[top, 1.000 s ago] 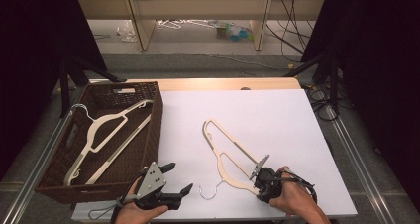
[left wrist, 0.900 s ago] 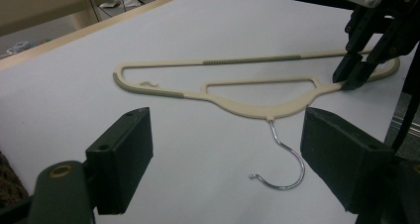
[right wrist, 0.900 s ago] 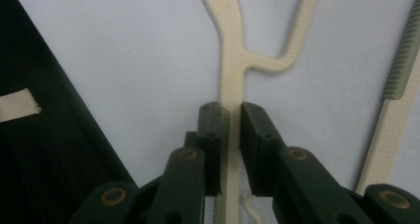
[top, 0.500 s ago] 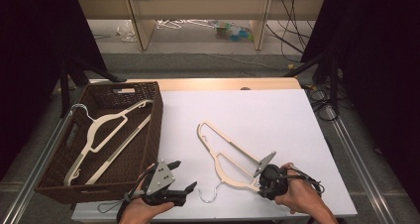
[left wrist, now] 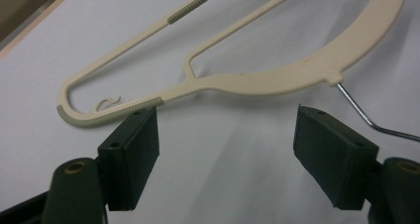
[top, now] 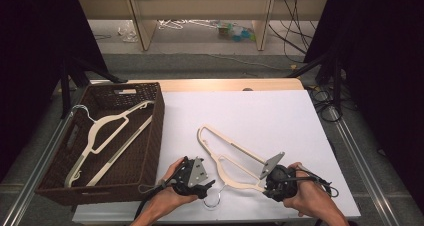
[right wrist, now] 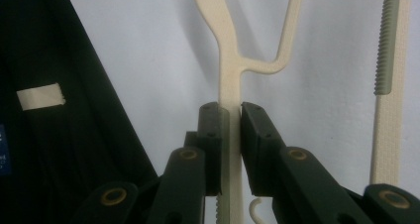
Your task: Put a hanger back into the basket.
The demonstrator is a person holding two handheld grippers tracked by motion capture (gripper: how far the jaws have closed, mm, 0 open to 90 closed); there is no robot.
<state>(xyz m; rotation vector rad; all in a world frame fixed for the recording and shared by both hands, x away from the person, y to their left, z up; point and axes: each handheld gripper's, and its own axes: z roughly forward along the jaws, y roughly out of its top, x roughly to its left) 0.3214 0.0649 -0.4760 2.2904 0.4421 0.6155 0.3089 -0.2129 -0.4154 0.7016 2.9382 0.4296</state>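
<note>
In the high view, a cream plastic clothes hanger (top: 227, 158) lies on the white table top (top: 280, 121), toward its near edge and about midway between its left and right edges, with its wire hook (top: 212, 200) pointing at the near edge. The right gripper (top: 272, 182) is clamped on the hanger's right shoulder arm, and the left gripper (top: 200, 183) sits just beside the hook and neck. A dark wicker basket (top: 150, 136) stands at the table's left edge with a second cream hanger (top: 102, 136) lying inside it.

In the left gripper view, the jaws stand wide apart over bare table top, having just been closing a little with nothing between them. The hanger (left wrist: 277, 75) lies just beyond the pads (left wrist: 131, 159); the ribbed, rubbery strip on its shoulder end almost meets the left pad, and the wire hook (left wrist: 366, 117) runs off past the right one.

In the right gripper view, the jaws are pressed together on the flat shoulder arm of the hanger (right wrist: 230, 65), just below where the inner brace forks off.

The hanger looks light and stiff, its smooth plastic rather slippery, and its thin hook likely to swing or catch. The ribbed strips or the thick neck seem the surest places to grip; held by one end alone, it may pivot in the pads.
</note>
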